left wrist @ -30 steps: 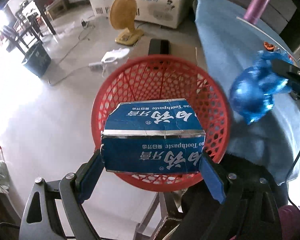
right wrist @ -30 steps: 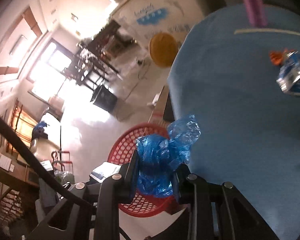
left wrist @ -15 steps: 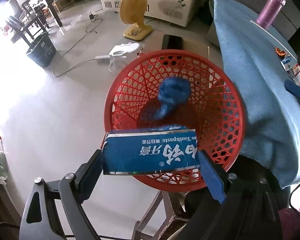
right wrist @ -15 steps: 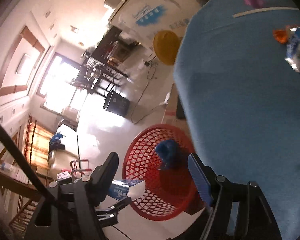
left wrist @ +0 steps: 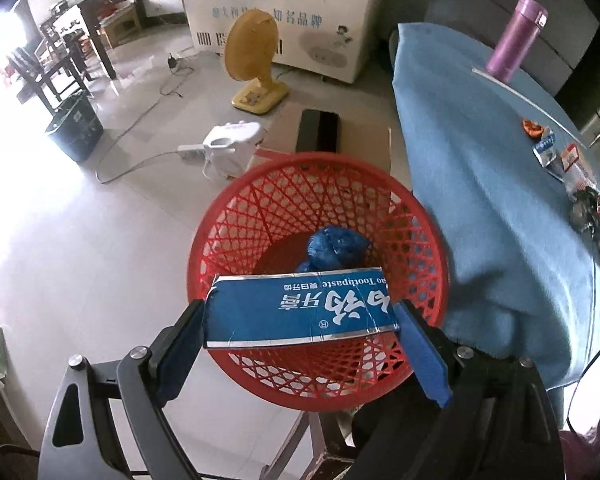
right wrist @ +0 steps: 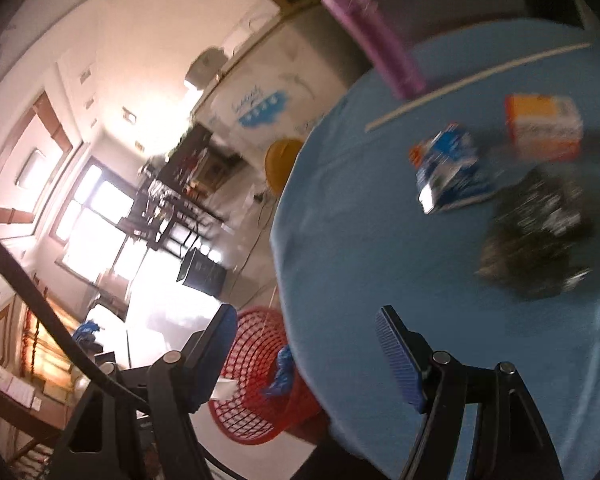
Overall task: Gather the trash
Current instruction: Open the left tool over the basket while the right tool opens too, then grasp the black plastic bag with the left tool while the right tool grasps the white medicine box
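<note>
The left hand-held gripper clamps a blue cardboard toothpaste box above the red plastic lattice basket, where a crumpled blue plastic bag already lies. Best to release it squarely over the middle. The right hand-held gripper, its jaws just opened and empty, faces wrappers on the blue-clothed counter.

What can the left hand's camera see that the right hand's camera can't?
Only the left wrist view shows the toothpaste box held across the left gripper, a white appliance on the floor and the yellow fan's base.

Only the right wrist view shows the open, empty right gripper over the table, and the bright windows.

Both show the red basket with the blue bag inside, the blue tablecloth, the purple bottle and wrappers.
</note>
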{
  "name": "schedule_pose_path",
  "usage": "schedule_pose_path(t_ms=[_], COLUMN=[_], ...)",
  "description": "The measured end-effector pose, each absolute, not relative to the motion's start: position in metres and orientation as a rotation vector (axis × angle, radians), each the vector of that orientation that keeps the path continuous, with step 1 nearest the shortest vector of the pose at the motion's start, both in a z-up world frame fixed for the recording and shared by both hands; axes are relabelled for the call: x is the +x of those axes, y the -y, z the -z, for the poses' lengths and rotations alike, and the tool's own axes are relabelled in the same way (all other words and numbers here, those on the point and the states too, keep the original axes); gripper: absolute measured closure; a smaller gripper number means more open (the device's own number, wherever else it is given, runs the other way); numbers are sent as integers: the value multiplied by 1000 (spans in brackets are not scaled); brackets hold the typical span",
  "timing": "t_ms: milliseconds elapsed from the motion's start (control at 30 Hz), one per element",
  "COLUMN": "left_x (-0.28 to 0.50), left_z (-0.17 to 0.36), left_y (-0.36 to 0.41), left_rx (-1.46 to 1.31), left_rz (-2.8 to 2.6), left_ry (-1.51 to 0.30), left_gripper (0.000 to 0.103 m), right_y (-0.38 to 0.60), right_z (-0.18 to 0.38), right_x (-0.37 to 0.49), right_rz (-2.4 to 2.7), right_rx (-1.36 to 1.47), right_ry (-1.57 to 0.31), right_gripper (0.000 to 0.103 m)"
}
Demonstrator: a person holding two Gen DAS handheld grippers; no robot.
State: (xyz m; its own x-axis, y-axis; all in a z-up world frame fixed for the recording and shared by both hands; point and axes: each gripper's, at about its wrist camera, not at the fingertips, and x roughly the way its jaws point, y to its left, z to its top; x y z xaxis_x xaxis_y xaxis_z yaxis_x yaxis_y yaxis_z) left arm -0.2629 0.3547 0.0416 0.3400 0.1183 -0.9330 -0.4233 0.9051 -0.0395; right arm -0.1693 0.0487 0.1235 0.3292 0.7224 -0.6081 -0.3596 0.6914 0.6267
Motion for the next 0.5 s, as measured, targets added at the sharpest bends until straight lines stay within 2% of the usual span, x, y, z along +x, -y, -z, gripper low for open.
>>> schedule_pose_path(t_ms=[100, 200, 300, 400, 433, 500], left_x=[-256, -259, -253, -261, -262, -255], left_z=[-39, -54, -38, -48, -51, -39], left_y=[-347, -349, -338, -349, -347, -340], left_rx=[-152, -191, -25, -210, -208, -68], left_rz=[-376, -346, -368, -333, -314, -357], left_ry=[-1227, -1155, -1239, -1180, -1156, -1221], left_gripper=[11, 11, 7, 7, 7, 6], right_y=[-27, -6, 5, 14, 15, 17], right_z=[-134, -140, -140, -141, -139, -140], right_x=[-168, -164, -165, -166, -167, -168], right_rz=[-699, -669, -651, -642, -639, -638], right_rx=[436, 461, 486, 499, 499, 510], right_ry=[-966, -948, -946, -939, -936, -932], right_gripper=[28, 28, 28, 28, 28, 28])
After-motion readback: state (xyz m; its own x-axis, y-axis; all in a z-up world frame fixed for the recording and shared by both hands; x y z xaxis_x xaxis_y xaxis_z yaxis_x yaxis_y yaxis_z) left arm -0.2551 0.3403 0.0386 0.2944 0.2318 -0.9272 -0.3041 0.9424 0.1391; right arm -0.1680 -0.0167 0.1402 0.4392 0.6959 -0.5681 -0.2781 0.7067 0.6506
